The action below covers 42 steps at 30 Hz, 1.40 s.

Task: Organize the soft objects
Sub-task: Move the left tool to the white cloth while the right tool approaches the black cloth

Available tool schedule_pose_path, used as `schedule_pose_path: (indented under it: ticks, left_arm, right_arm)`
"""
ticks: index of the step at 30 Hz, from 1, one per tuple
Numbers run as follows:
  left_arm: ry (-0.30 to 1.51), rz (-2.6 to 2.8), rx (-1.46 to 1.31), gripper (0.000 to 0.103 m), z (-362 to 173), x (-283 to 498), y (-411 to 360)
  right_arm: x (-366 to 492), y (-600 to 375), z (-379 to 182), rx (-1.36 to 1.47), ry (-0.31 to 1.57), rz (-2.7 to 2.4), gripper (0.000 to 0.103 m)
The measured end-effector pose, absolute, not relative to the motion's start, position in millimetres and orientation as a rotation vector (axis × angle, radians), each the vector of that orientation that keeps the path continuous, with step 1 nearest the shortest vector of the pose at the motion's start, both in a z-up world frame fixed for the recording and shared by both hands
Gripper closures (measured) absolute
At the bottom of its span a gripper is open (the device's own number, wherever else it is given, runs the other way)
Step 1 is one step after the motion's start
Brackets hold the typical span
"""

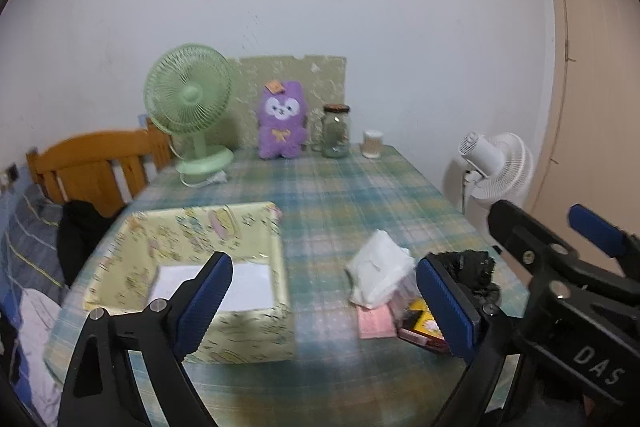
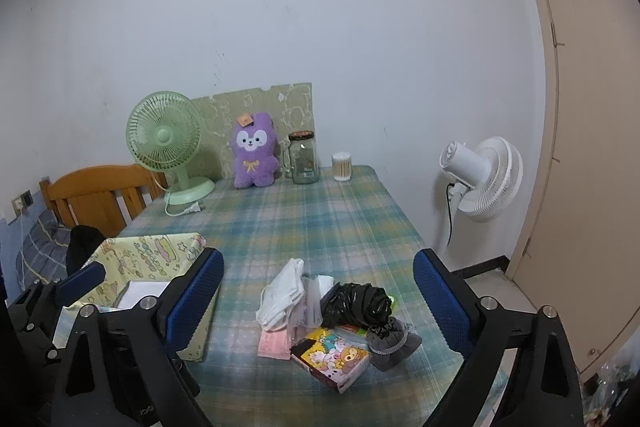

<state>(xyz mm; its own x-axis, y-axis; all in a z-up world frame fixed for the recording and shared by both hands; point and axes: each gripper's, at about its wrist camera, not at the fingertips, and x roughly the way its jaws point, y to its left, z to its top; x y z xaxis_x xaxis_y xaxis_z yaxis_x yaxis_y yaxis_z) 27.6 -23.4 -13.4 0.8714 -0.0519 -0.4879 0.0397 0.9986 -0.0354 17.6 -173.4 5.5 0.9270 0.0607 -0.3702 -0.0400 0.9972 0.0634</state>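
A pile of soft things lies near the table's front right: a white cloth (image 2: 282, 295), a crumpled black plastic bag (image 2: 356, 303), a grey fabric piece (image 2: 392, 339), a pink packet (image 2: 274, 343) and a cartoon-printed tissue pack (image 2: 334, 355). A yellow-green patterned box (image 1: 224, 227) stands open at the front left, with white paper inside. My left gripper (image 1: 326, 307) is open, between the box and the pile. My right gripper (image 2: 318, 301) is open in front of the pile, with nothing pressed between its pads. A purple plush toy (image 2: 254, 151) sits against the back board.
At the back of the plaid-covered table (image 2: 320, 219) stand a green desk fan (image 2: 164, 143), a glass jar (image 2: 304, 159) and a cotton-swab tub (image 2: 342, 167). A white floor fan (image 2: 484, 179) is off the right edge. A wooden bed frame (image 2: 92, 195) lies to the left.
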Motion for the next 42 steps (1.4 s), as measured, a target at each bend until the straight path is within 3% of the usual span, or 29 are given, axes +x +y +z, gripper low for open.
schedule_pose_path:
  ticks: [14,27,42]
  left_arm:
    - [0.557,-0.083,0.011,0.011,-42,49,-48]
    - [0.63,-0.116,0.041,0.013,-74,68,-67]
    - [0.644,-0.097,0.07,0.021,-91,98,-80]
  right_arm:
    - [41,-190,-24,0.057,0.448,0.045,0.012]
    - [64,-206,-59,0.066,0.541,0.028,0.022]
    - [99,-214,-79,0.084,0.609,0.023,0.029]
